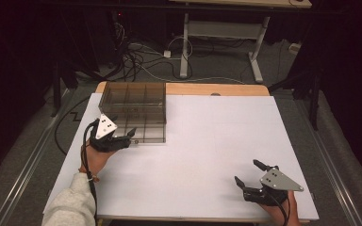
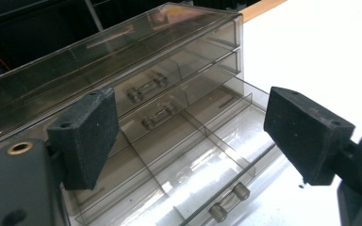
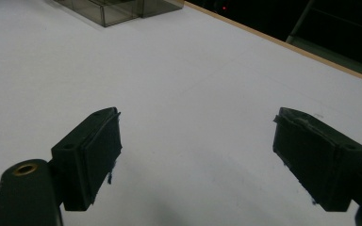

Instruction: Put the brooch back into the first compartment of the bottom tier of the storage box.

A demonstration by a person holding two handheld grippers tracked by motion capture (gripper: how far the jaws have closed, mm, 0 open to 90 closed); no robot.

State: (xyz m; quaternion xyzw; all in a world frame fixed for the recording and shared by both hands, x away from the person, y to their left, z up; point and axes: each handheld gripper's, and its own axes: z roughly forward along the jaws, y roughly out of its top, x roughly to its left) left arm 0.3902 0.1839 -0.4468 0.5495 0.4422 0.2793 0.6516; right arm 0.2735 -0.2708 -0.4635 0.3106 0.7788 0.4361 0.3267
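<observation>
A smoky clear drawer box (image 1: 132, 106) stands at the back left of the white table (image 1: 207, 141). Its lowest drawer (image 2: 184, 174) is pulled out toward me, divided into compartments, with a small bar handle (image 2: 228, 203) on its front. The two upper drawers are closed, each with its own handle (image 2: 147, 87). My left gripper (image 1: 129, 137) is open just in front of the pulled-out drawer, its pads (image 2: 90, 136) spread on either side of it and touching nothing. My right gripper (image 1: 246, 172) is open over bare table at the front right, nothing between its pads (image 3: 99, 150).
The box's near corner (image 3: 118, 9) appears far off in the right gripper view. A wooden strip (image 1: 217, 89) edges the table's back. Beyond it are floor cables (image 1: 136, 59) and a desk frame (image 1: 224, 35). Metal rails run along both sides of the table.
</observation>
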